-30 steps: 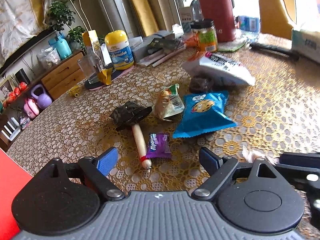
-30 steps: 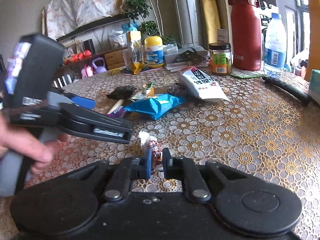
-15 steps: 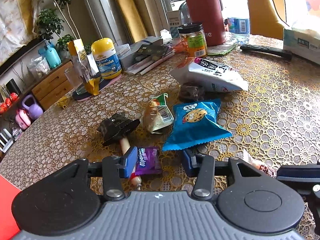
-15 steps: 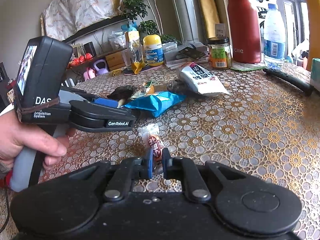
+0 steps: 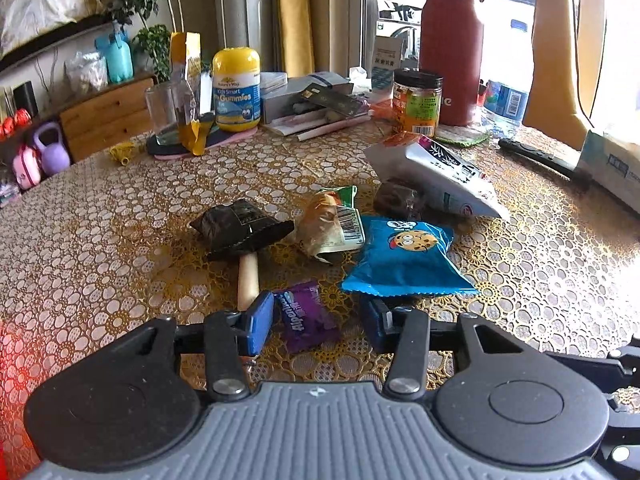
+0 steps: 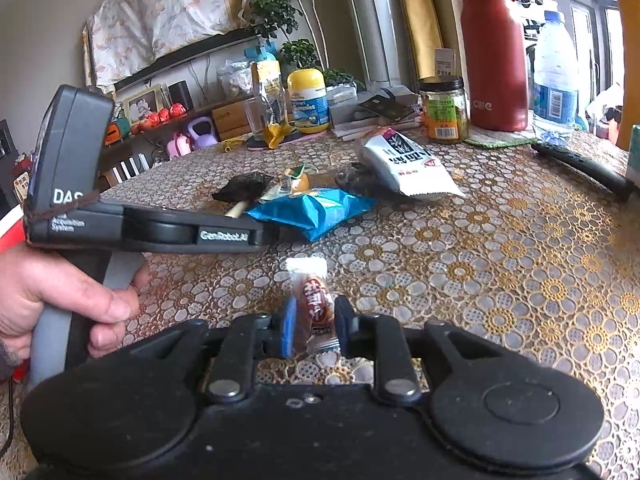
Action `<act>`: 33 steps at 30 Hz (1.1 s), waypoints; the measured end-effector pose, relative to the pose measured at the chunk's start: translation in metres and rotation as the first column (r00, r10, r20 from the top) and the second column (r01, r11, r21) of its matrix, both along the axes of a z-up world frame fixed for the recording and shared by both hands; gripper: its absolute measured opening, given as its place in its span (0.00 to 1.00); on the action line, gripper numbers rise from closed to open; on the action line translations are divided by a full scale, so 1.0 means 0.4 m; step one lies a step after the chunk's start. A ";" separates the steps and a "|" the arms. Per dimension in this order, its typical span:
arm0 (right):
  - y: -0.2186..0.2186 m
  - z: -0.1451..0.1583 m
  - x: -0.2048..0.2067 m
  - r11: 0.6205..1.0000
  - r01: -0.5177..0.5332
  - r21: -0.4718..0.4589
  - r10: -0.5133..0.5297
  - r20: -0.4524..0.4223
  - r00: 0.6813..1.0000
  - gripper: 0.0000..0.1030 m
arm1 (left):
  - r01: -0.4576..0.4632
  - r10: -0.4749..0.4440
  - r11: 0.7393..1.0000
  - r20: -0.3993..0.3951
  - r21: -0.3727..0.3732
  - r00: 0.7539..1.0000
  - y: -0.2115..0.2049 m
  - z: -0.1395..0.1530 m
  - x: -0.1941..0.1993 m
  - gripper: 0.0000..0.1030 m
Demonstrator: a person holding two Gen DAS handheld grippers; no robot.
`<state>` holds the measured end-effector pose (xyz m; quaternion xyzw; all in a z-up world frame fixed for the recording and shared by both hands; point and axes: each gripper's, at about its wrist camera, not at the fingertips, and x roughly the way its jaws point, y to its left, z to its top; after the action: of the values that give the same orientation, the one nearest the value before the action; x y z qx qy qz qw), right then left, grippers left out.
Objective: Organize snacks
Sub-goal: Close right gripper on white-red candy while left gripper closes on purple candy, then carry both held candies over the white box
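Two crinkly foil packets [image 5: 404, 260], lace tablecloth [image 5: 540, 264].

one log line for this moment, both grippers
left gripper: open, straddling purple candy packet | right gripper: shut on small red wrapped sausage

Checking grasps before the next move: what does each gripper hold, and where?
Right gripper grips the red candy across its lower half. Left gripper holds nothing, open around the purple packet.
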<state>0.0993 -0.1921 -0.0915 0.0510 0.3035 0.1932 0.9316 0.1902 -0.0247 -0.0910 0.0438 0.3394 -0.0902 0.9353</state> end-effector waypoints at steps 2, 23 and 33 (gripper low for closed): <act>0.005 0.000 0.005 1.000 -0.002 -0.011 0.002 0.000 1.000 0.24 | -0.014 0.014 1.000 0.001 -0.003 1.000 -0.002 -0.001 -0.001 0.45; 0.027 0.006 0.009 1.000 0.010 -0.004 -0.010 0.003 1.000 0.14 | -0.011 0.011 1.000 -0.027 0.001 1.000 -0.003 0.017 -0.068 0.18; 0.013 0.049 -0.062 0.999 0.016 0.040 -0.016 -0.001 1.000 0.14 | -0.038 0.038 0.999 0.008 -0.034 0.999 0.027 0.086 -0.204 0.18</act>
<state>0.0747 -0.1868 -0.0720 0.0719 0.2996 0.1917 0.9318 0.1088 -0.0139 -0.0568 0.0221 0.3346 -0.0778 0.9389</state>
